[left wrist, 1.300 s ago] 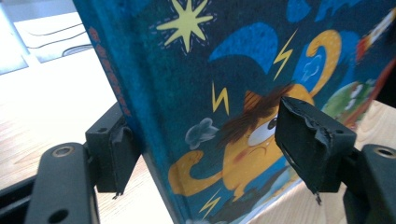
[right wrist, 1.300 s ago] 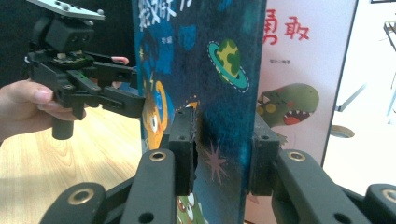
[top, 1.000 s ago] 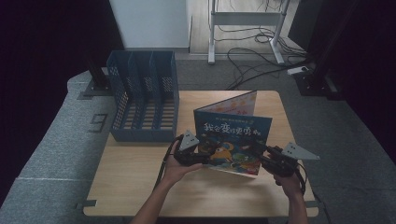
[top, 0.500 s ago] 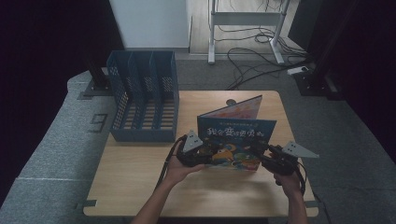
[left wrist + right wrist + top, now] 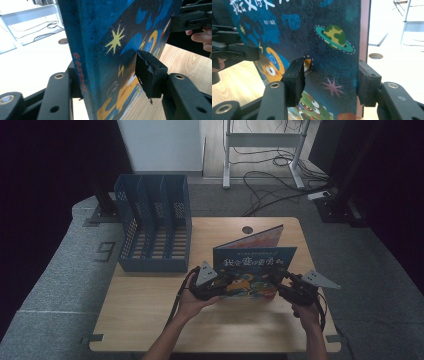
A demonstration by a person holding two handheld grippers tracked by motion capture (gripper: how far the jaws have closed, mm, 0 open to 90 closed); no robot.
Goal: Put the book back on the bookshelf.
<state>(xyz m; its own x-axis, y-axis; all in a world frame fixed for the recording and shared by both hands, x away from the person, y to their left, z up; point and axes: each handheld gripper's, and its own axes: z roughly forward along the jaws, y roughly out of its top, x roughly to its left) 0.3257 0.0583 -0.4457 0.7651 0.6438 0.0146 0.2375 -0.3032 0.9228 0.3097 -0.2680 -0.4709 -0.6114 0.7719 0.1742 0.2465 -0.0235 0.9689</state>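
A picture book (image 5: pixel 255 265) with a dark blue cover, cartoon monsters and white characters stands on its lower edge on the wooden table (image 5: pixel 150 315), right of centre. Its back cover fans out a little behind. My left gripper (image 5: pixel 220 284) is shut on the book's lower left edge. In the left gripper view the book (image 5: pixel 110 37) sits between the two jaws of my left gripper (image 5: pixel 112 75). My right gripper (image 5: pixel 281 282) is shut on the lower right edge. In the right gripper view my right gripper (image 5: pixel 331 82) pinches the cover of the book (image 5: pixel 329 30).
A blue mesh file rack (image 5: pixel 152 227) with several upright slots stands at the table's back left. A round cable hole (image 5: pixel 247 229) lies behind the book. Past the table are a desk frame (image 5: pixel 262 150) and cables on the floor.
The book has been tipped more upright and its front cover now faces the person squarely. Both grippers kept their hold and shifted slightly with it.
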